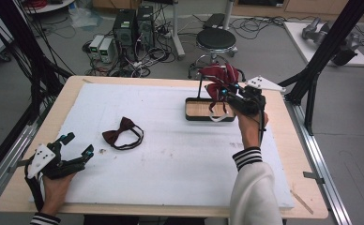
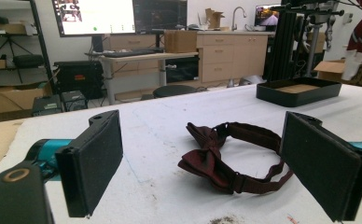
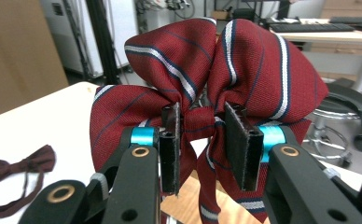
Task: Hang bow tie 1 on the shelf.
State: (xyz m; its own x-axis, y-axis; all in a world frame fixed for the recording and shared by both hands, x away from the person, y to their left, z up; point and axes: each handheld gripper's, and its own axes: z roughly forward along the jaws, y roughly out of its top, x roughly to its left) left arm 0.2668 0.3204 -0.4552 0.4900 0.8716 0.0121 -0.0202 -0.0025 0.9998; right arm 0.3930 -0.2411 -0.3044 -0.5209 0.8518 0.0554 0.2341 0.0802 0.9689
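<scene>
Now right gripper [image 3: 200,140] clamps striped bow [image 3: 207,79] above tray [image 1: 194,112].

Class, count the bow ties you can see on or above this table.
2. A striped bow tie is pinched at its knot in the right gripper, above the tray. A plain dark bow tie lies on the table's left half. Others may be hidden.

Overhead looks forward; tool cameras (close) share table [image 1: 170,154].
</scene>
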